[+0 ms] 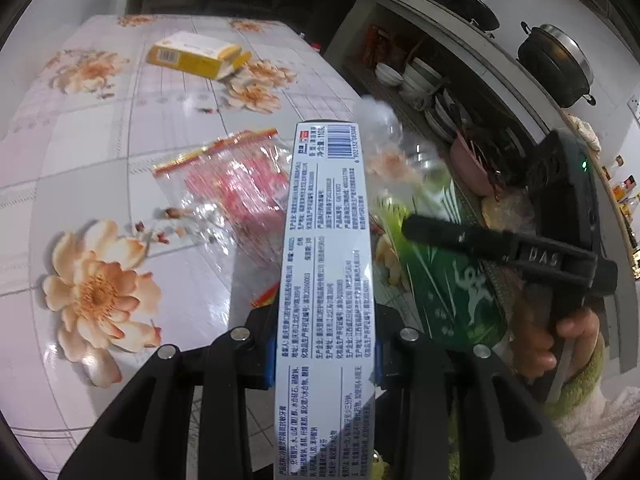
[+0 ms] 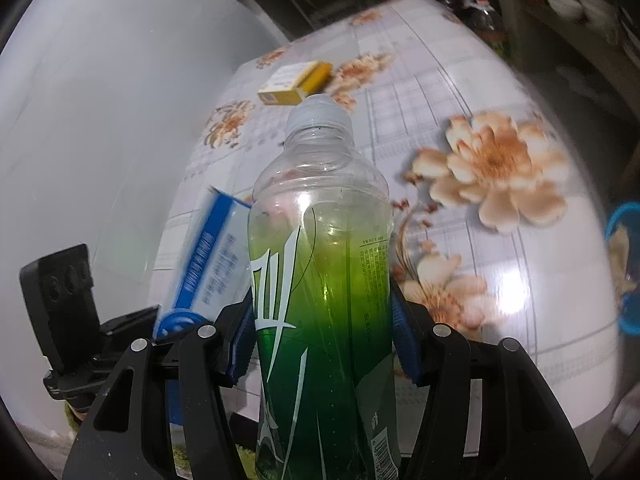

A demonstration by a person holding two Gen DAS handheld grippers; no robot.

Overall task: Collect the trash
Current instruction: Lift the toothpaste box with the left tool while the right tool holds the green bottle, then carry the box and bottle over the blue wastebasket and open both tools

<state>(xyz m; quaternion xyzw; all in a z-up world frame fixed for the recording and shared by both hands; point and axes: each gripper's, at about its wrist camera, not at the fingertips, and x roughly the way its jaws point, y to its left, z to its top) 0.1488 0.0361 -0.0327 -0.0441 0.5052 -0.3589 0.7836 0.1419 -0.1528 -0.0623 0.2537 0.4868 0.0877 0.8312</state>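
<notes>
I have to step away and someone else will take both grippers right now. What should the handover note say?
Left gripper: shut on the long toothpaste box, held above the table.
Right gripper: shut on the green-labelled plastic bottle, cap on, also lifted.
Done: those two pieces are picked up; neither is binned, and no bin is clearly visible.
Left on the floral tablecloth: the yellow carton at the far end and the clear plastic bag with red print nearer the middle.
</notes>
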